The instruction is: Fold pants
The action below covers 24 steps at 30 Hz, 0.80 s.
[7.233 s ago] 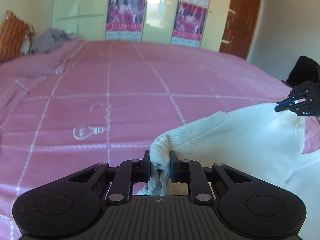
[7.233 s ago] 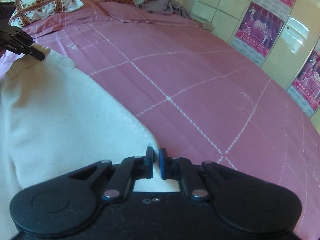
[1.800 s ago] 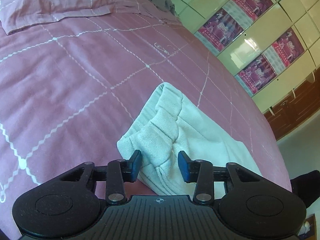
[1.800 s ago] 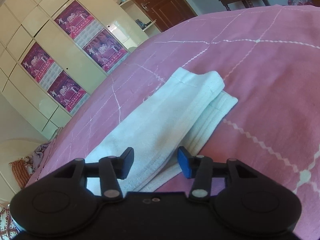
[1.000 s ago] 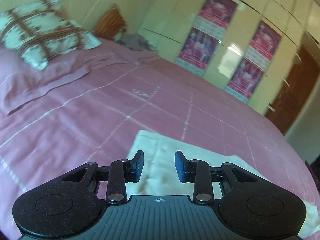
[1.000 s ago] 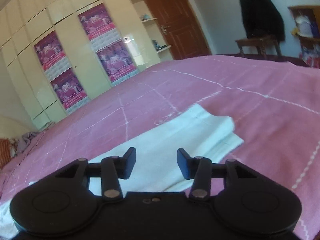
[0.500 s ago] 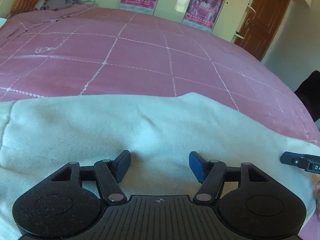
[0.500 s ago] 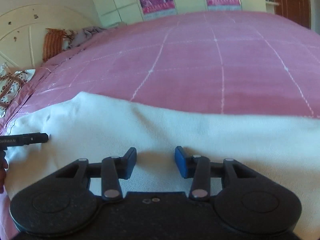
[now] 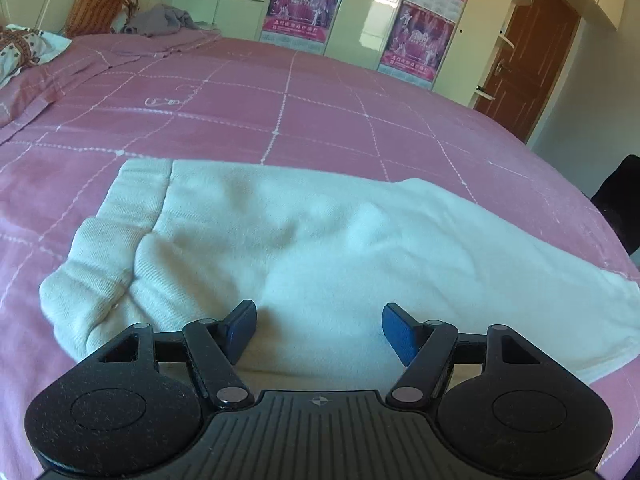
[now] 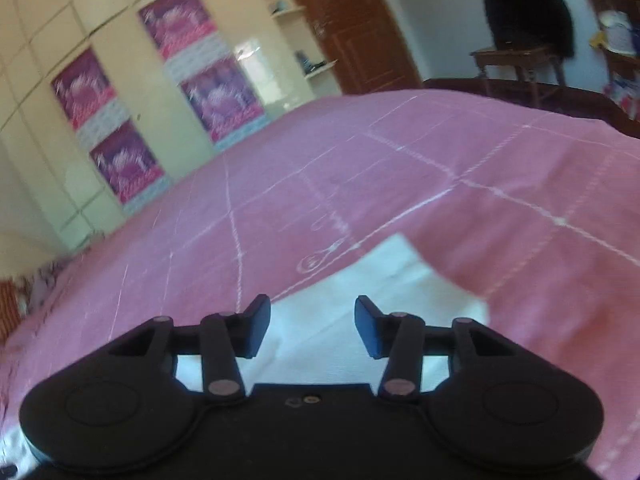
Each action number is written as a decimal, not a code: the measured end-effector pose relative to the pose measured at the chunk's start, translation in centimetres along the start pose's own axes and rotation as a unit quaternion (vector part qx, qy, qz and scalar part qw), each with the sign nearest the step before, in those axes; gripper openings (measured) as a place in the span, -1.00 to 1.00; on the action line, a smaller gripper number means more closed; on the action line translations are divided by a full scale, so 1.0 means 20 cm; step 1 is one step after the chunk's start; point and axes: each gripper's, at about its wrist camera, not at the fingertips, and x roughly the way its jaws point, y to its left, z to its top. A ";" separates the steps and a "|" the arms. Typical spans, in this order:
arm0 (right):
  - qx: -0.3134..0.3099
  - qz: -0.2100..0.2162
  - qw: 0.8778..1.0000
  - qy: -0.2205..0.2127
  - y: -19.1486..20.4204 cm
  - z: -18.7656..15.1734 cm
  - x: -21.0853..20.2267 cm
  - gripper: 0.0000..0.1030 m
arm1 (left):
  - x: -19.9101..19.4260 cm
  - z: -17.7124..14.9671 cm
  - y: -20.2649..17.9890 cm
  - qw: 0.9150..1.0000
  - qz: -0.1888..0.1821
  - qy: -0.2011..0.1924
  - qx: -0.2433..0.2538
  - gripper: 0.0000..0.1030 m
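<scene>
— Two sets of jaws, both spread, neither pinching anything. The left gripper (image 9: 319,330) has just been opening; its blue pads stand wide apart over the pants (image 9: 304,248), with cloth showing in the gap but no pad pressing on it.

— And the right gripper (image 10: 313,330)?

— Its jaws have also just been opening, less wide than the left. White cloth of the pants (image 10: 384,280) lies below and between the fingers, untouched as far as the blurred view lets me tell.

— Where do the pants sit?

— Flat on the pink bedspread (image 9: 280,120), folded lengthwise into a long strip. In the left wrist view the ribbed waistband (image 9: 108,256) lies at the left end of the strip, bunched in soft rolls, and the legs run off to the right.

— What lies beyond the pants?

— Past their far edge the bedspread's white grid lines run up to a cream wardrobe (image 9: 360,12) with pink posters (image 9: 304,0). Left of the wardrobe, at the head of the bed, sit an orange cushion (image 9: 100,0) and a grey heap of cloth (image 9: 160,20). Right of the wardrobe stands a brown door (image 9: 532,60).
</scene>
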 end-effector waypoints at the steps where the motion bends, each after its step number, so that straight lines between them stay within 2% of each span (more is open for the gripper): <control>1: 0.018 0.001 1.000 -0.015 -0.08 -0.02 -0.08 -0.11 | 0.00 -0.03 0.02 1.000 -0.002 -0.001 0.000 0.35; 3: 0.056 0.004 0.998 -0.024 -0.22 -0.06 -0.20 -0.19 | -0.02 -0.05 0.02 1.000 -0.003 -0.007 0.004 0.35; 5: 0.086 0.014 0.996 -0.015 -0.31 -0.12 -0.24 -0.28 | -0.01 -0.06 0.03 1.000 -0.003 -0.009 0.002 0.35; 8: 0.123 0.036 0.992 -0.010 -0.35 -0.19 -0.20 -0.32 | 0.02 -0.04 0.02 1.000 0.001 -0.002 0.000 0.39; 11: 0.152 0.041 0.987 0.011 -0.37 -0.23 -0.08 -0.32 | 0.02 -0.04 0.01 1.000 0.003 0.000 0.003 0.41; 13: 0.155 0.039 0.987 0.018 -0.34 -0.25 -0.01 -0.24 | 0.03 -0.04 0.02 1.000 0.002 -0.001 0.000 0.42; 17: 0.165 0.040 0.985 0.019 -0.35 -0.29 0.06 -0.31 | 0.04 -0.05 0.02 1.000 0.001 -0.003 0.001 0.46; 19: 0.168 0.038 0.985 0.017 -0.36 -0.28 0.05 -0.37 | 0.04 -0.05 0.01 1.000 0.001 -0.003 0.003 0.51; 20: 0.171 0.039 0.984 0.014 -0.36 -0.28 0.03 -0.33 | 0.04 -0.05 0.01 1.000 0.001 -0.003 0.004 0.52; 21: 0.173 0.040 0.984 0.002 -0.35 -0.28 -0.01 -0.21 | 0.04 -0.05 0.00 1.000 0.001 -0.003 0.005 0.54; 23: 0.167 0.050 0.984 -0.021 -0.35 -0.29 -0.08 -0.21 | 0.05 -0.05 0.00 1.000 0.000 -0.005 0.006 0.57; 24: 0.163 0.059 0.985 -0.018 -0.34 -0.28 -0.09 -0.22 | 0.05 -0.05 0.00 1.000 -0.001 -0.005 0.006 0.59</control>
